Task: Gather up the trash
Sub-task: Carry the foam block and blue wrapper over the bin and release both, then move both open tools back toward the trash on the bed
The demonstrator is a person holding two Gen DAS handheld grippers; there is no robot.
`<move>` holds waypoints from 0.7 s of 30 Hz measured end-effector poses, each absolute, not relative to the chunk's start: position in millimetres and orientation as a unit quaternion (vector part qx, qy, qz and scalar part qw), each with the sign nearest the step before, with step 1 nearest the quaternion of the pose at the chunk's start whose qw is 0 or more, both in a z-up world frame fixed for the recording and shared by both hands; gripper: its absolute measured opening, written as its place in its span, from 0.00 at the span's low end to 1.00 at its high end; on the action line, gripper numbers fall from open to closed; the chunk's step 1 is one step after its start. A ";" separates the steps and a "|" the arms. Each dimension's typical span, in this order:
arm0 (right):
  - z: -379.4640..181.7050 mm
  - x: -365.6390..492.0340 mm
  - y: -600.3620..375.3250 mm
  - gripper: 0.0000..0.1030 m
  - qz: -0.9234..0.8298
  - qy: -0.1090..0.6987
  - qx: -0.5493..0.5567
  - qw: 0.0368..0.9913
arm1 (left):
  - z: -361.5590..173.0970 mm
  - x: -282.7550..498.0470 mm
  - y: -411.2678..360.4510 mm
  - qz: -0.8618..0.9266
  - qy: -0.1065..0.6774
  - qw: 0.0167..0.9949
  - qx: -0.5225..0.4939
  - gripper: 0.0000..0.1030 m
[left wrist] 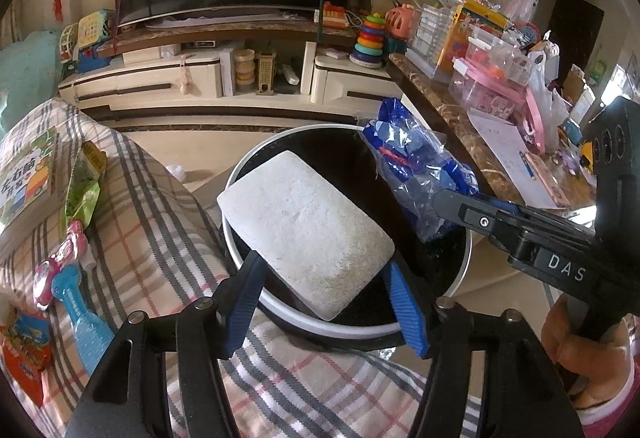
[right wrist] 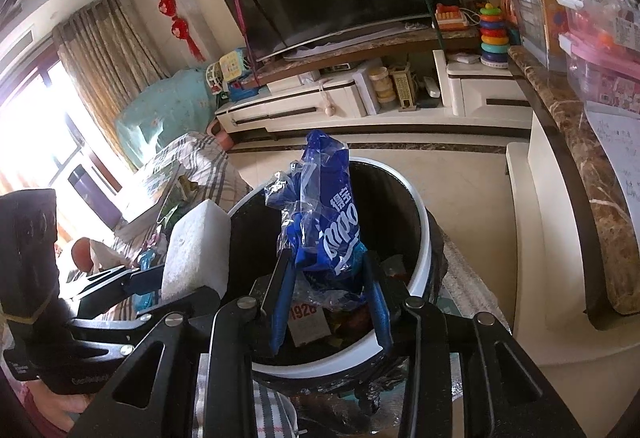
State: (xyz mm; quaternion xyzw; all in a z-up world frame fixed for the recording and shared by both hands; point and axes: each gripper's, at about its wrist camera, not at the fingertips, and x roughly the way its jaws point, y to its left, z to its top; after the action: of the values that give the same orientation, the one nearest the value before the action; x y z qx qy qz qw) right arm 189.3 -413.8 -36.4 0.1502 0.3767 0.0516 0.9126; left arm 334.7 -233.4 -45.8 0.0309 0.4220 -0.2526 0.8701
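In the middle of both views, the two loads hang over the open trash bin [left wrist: 466,262]. The left gripper [left wrist: 320,280] is clenched on a white foam block [left wrist: 306,234], held by its two long edges. It looks light, stiff and crumbly, so I think a gentle hold on the edges is enough. The right gripper [right wrist: 326,288] pinches a blue plastic wrapper [right wrist: 324,226] at its lower end; it seems thin, soft and slippery.
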 end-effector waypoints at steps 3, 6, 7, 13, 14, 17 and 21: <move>-37.8 189.9 -417.1 0.52 0.050 0.377 0.162 0.911 | -46.7 335.7 -236.0 -0.249 0.424 0.870 0.036 0.61; -36.5 188.0 -419.3 0.62 0.051 0.372 0.172 0.911 | -47.2 335.5 -233.3 -0.243 0.426 0.871 0.032 0.67; -35.5 186.5 -419.4 0.63 0.051 0.369 0.175 0.911 | -47.3 335.0 -232.1 -0.241 0.426 0.871 0.030 0.68; -30.1 177.3 -419.4 0.71 0.049 0.356 0.187 0.914 | -46.6 327.6 -223.5 -0.239 0.422 0.874 0.014 0.73; -29.5 175.8 -419.0 0.73 0.049 0.355 0.189 0.914 | -47.1 324.7 -220.4 -0.239 0.422 0.875 0.011 0.73; -27.4 168.6 -414.5 0.82 0.055 0.351 0.192 0.915 | -48.8 315.1 -208.1 -0.233 0.421 0.876 0.000 0.73; -27.2 159.6 -399.4 0.93 0.066 0.349 0.186 0.916 | -54.6 299.4 -182.2 -0.219 0.429 0.876 -0.028 0.73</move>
State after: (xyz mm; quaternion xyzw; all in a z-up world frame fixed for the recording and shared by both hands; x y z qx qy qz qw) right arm 159.6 -399.4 -27.2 0.1861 0.3487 0.0665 0.9162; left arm 299.4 -182.2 -54.6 -0.0281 0.4286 -0.2192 0.8760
